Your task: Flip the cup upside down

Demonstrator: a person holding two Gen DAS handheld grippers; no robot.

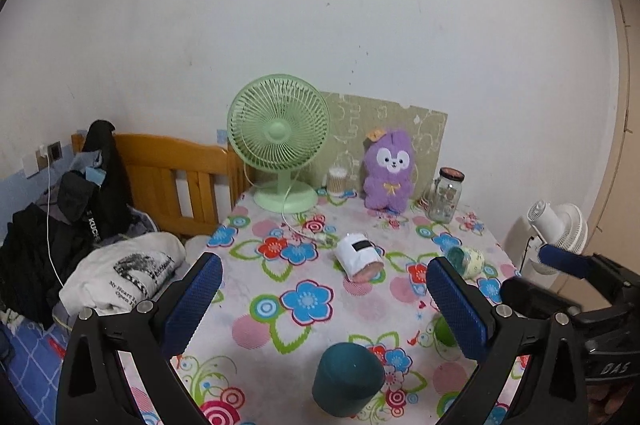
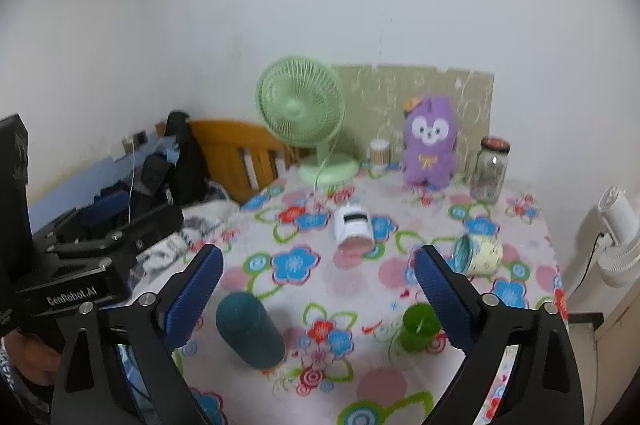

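A dark teal cup (image 1: 346,379) stands upside down near the table's front edge, between and below my left gripper's (image 1: 324,289) open blue fingers; it also shows in the right wrist view (image 2: 250,331). A white cup (image 1: 359,253) lies on its side mid-table, mouth toward me, also in the right wrist view (image 2: 353,227). A pale yellow cup with teal inside (image 1: 467,261) lies on its side at the right (image 2: 478,255). A small green cup (image 2: 418,327) stands upright beside my right gripper's (image 2: 318,279) right finger. Both grippers are open and empty, above the table.
The table has a floral cloth (image 1: 280,285). At its back stand a green fan (image 1: 280,145), a purple plush toy (image 1: 390,171), a glass jar (image 1: 446,195) and a small swab pot (image 1: 337,181). A bed with clothes (image 1: 80,225) lies left, a white fan (image 1: 558,225) right.
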